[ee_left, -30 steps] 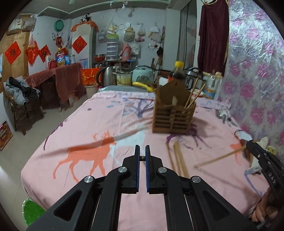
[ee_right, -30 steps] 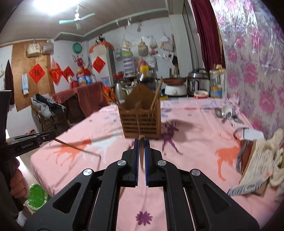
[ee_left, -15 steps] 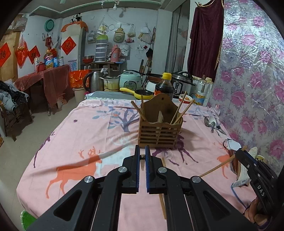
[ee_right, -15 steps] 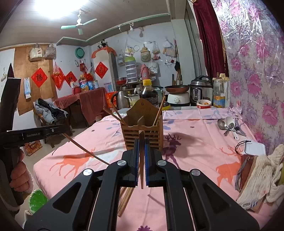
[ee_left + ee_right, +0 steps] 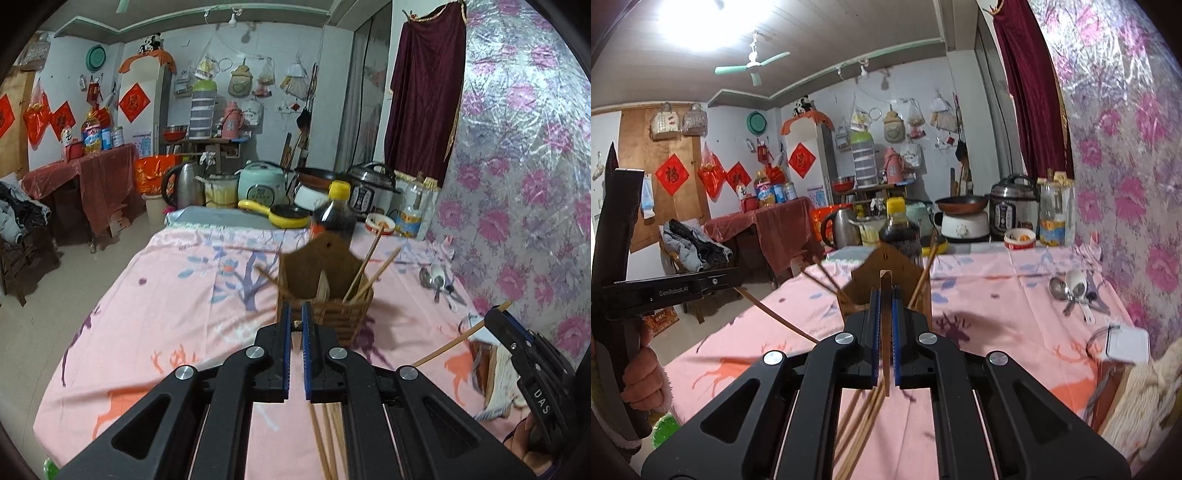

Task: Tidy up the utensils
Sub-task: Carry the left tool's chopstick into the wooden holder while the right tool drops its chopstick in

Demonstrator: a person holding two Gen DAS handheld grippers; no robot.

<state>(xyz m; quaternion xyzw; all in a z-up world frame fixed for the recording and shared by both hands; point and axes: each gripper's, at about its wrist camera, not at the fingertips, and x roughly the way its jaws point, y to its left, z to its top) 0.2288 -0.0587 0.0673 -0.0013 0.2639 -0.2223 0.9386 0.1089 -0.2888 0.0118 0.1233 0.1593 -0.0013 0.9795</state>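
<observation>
Your left gripper (image 5: pixel 294 321) is clenched on one chopstick (image 5: pixel 775 315); your right gripper (image 5: pixel 884 295) grips another chopstick (image 5: pixel 885 332). Below the jaws lie several loose chopsticks (image 5: pixel 860 424); ahead stands one wooden holder (image 5: pixel 332 291) with four chopsticks inside.

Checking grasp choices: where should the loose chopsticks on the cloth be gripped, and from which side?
Probably from above, jaws across one stick of the loose chopsticks near an end. They lie flat and close together on the cloth, so a side approach has nothing to bite. Both grippers are already shut on one chopstick each.
</observation>
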